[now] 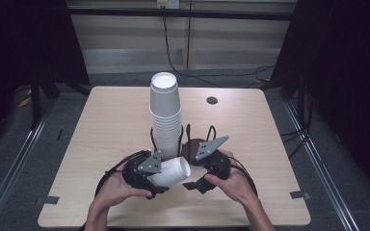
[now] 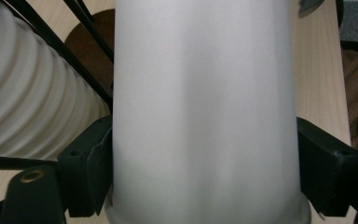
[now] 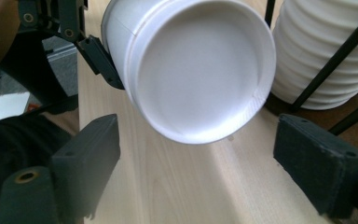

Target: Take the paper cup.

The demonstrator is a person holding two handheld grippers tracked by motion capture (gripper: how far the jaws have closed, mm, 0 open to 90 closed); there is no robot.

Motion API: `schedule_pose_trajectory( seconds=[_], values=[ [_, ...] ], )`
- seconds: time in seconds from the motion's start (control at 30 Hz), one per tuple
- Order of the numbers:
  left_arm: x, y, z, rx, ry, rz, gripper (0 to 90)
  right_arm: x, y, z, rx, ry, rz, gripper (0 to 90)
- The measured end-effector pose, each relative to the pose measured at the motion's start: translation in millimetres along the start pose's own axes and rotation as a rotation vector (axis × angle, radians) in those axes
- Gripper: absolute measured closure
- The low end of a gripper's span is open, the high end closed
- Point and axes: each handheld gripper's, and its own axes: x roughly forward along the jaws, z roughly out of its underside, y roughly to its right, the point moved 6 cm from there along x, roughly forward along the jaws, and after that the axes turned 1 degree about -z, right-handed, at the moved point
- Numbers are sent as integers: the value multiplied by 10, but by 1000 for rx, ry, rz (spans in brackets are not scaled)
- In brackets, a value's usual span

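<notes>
A single white paper cup (image 1: 172, 172) lies on its side just above the table, its mouth pointing right. My left gripper (image 1: 150, 179) is shut on its body; in the left gripper view the cup (image 2: 205, 112) sits clamped between both jaws. The right gripper (image 1: 197, 182) stands open a little to the right of the cup's mouth, and its own view looks into the cup (image 3: 196, 70) with nothing between its pads (image 3: 91, 154). A tall stack of white cups (image 1: 165, 113) stands in a black wire holder (image 1: 183, 139) just behind both grippers.
The holder rests on a round brown base (image 1: 191, 147). A dark round grommet (image 1: 212, 100) sits near the far edge of the light wooden table (image 1: 106, 120). Bare tabletop stretches to the left and right of the stack; dark floor surrounds the table.
</notes>
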Motion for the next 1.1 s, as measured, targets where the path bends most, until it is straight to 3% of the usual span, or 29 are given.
schedule_pose_trajectory(
  seconds=[0.43,1.1],
  values=[
    [80,61,13,35,-78,27,170,54,7,73,-13,-111,-75,147],
    [216,132,-50,51,-99,48,170,215,-17,1,-28,-207,-115,144]
  ],
)
